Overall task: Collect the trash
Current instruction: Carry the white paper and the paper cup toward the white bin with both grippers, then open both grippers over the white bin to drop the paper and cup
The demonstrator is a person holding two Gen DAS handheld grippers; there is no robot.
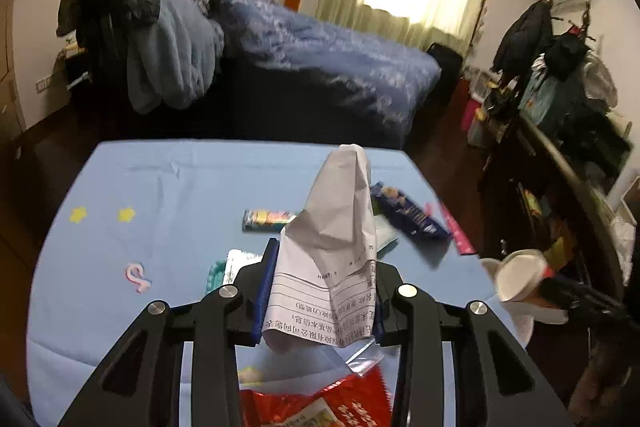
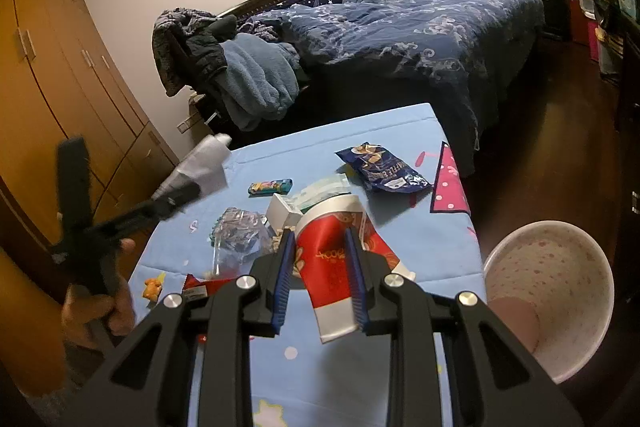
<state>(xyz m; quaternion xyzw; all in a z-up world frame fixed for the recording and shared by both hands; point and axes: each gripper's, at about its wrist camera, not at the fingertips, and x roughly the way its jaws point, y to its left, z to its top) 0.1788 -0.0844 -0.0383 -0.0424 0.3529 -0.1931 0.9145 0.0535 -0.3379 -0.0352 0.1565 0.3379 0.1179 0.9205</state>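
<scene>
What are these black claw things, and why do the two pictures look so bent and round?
No robot here: a person holds a two-finger gripper in each hand, each carrying a wide-angle camera that bends the picture. One picture looks along the left gripper, shut on a crumpled printed paper. The other looks along the right gripper, shut on a red and white paper cup. Both hover over a table with a light blue cloth, strewn with rubbish: a dark blue snack bag, a small colourful packet, a clear plastic bag. A white bin stands at the table's right.
</scene>
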